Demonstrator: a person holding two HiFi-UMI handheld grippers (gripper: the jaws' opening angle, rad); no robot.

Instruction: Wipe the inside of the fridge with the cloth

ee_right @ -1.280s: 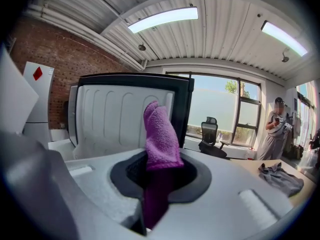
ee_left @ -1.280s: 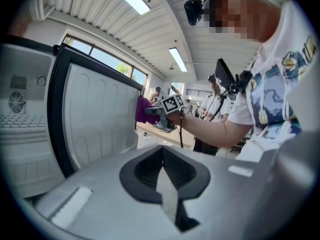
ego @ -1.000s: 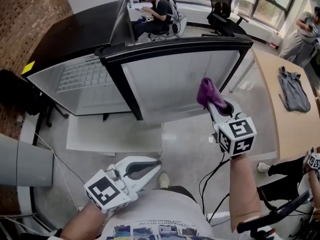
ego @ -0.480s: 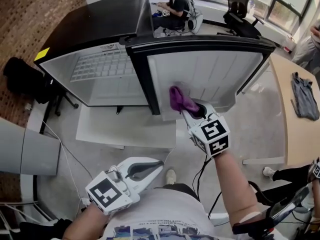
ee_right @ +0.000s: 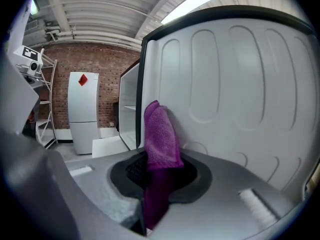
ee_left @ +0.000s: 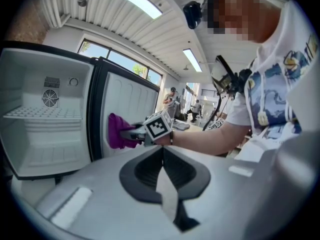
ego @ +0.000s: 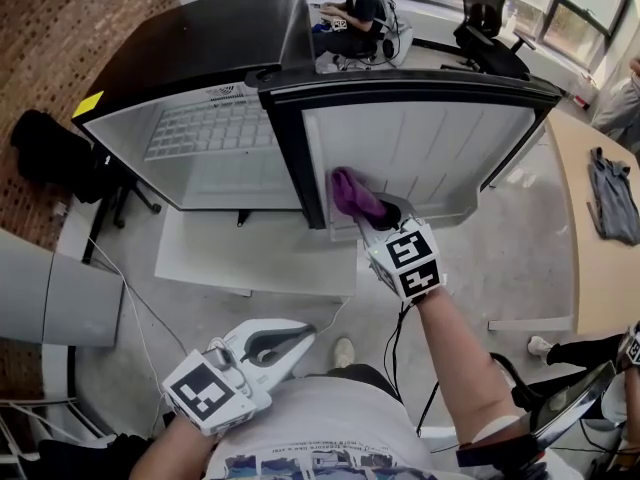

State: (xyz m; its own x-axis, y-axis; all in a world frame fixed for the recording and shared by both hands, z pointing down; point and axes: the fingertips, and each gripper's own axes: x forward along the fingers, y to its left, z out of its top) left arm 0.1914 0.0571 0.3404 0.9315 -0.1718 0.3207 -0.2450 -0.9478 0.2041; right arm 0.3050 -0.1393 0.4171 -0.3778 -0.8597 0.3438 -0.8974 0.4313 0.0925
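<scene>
Centrally in the head view, the fridge (ego: 215,158) is shown with its white compartment open and its door (ego: 430,143) swung out to 3 o'clock of that compartment. The purple cloth (ego: 352,194) is clamped between the jaws of the right hand-held gripper (ego: 372,211) and is presented to the ribbed inner liner of the door, close to the dark hinge-side edge. It lies at 11 o'clock of that gripper's marker cube (ego: 405,259). In the right gripper view, the cloth is seen rising upright from the closed jaws, with its free end just beside the liner; whether it is actually touching the liner cannot be settled.

The left hand-held gripper (ego: 303,334) is held low at 7 o'clock of the frame, near the person's torso and well apart from the fridge. Its jaws are seen pressed together in the left gripper view, with nothing between them.

A wire shelf (ee_left: 42,114) and a round fan grille (ee_left: 48,98) are visible inside the compartment. A grey garment (ego: 612,193) lies on a wooden tabletop (ego: 585,268) at 3 o'clock, and a seated person (ego: 352,3) is seen at 12 o'clock beyond the fridge.
</scene>
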